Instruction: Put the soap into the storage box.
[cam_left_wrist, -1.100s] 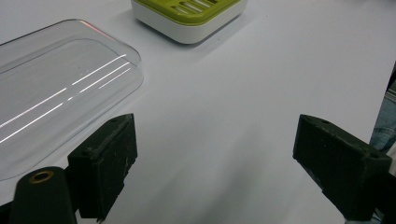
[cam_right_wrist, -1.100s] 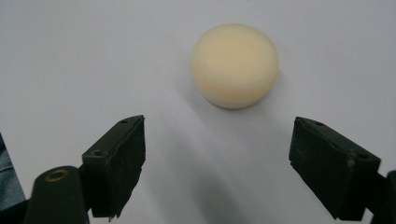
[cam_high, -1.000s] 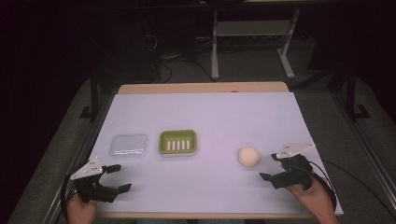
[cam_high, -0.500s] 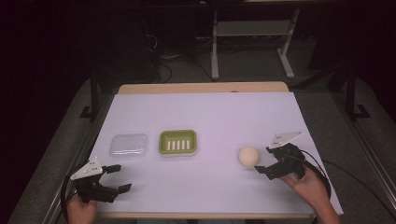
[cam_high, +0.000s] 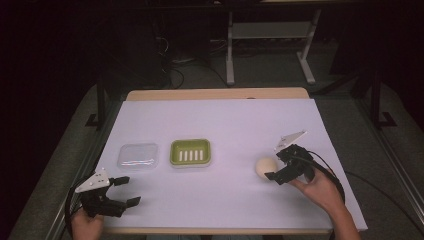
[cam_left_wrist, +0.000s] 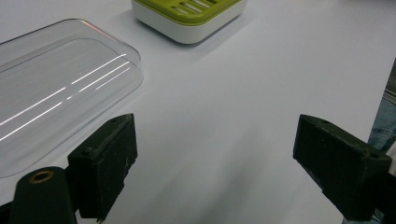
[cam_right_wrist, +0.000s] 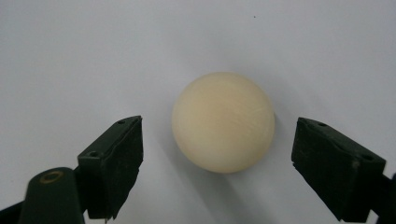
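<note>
The cream ball (cam_right_wrist: 222, 122), judged smooth, rigid and slippery, lies between the wide-open right gripper (cam_right_wrist: 217, 170) jaws; its widest girth should be clamped. The left gripper (cam_left_wrist: 217, 172) is also held open.

Table (cam_high: 220, 120): white top, wooden strip along its far edge.
Clear lid (cam_high: 137, 155): at 9 o'clock from the table's middle.
Green soap dish (cam_high: 190, 152): just beside the lid, at its 3 o'clock.
Cream ball (cam_high: 266, 167): at 4 o'clock from the middle, well apart from the dish.
Right gripper (cam_high: 274, 165): at the ball's 3 o'clock, jaws spread, tips beside it.
Left gripper (cam_high: 128, 190): at 7 o'clock near the front edge, jaws spread.
</note>
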